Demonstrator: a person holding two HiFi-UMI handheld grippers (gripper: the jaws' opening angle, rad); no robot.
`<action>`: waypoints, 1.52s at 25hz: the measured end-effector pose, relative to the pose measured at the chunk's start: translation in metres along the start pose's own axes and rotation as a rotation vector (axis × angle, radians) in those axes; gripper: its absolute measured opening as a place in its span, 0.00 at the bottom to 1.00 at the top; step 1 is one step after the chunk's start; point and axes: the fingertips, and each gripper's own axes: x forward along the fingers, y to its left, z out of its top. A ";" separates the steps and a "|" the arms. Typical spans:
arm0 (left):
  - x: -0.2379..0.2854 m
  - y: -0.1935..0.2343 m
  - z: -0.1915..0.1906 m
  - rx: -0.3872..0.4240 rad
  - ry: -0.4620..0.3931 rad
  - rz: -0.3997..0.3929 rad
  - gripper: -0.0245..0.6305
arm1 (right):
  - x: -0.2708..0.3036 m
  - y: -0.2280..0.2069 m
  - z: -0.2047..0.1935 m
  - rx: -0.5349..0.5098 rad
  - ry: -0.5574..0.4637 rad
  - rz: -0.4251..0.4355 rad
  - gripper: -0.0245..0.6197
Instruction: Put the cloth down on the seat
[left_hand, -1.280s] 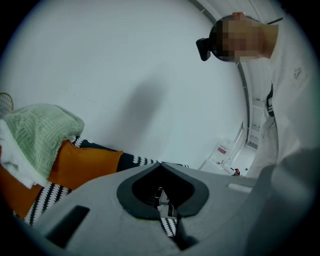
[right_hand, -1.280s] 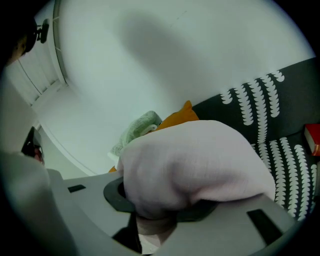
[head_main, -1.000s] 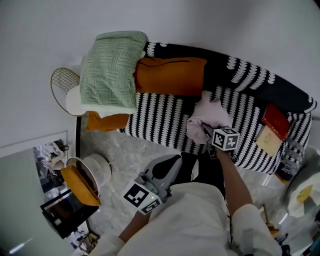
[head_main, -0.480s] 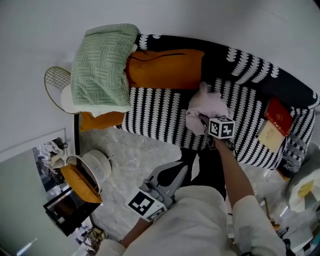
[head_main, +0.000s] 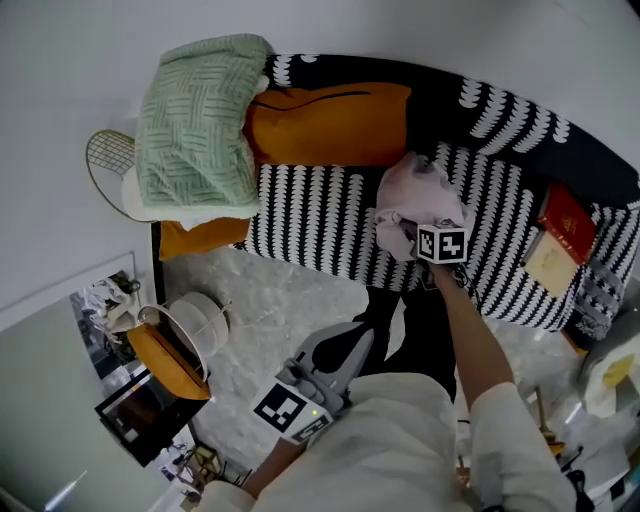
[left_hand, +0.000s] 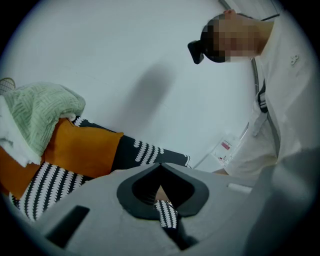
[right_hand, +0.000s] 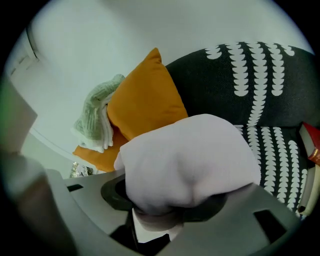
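Cloth on striped seat, between right tool's opening jaws, left tool shut

bright, even indoor light; soft shadow on the wall; gripper views fisheye-warped, dark-cornered, foreground blurred.

Home living room. Sofa in black-and-white print against a plain white wall, orange cushion at its back, green knitted throw heaped on one arm, books lying at the other end. Gold wire stand beside the sofa; pale marbled floor in front
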 end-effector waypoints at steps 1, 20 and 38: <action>0.001 0.001 -0.001 -0.003 0.002 0.002 0.05 | 0.002 -0.001 -0.003 -0.003 0.008 -0.004 0.36; 0.009 0.002 -0.004 -0.018 0.018 -0.007 0.05 | 0.002 -0.024 -0.018 0.010 0.034 -0.088 0.40; 0.015 -0.002 -0.002 -0.019 0.013 -0.012 0.06 | -0.002 -0.016 -0.014 0.014 0.015 -0.072 0.40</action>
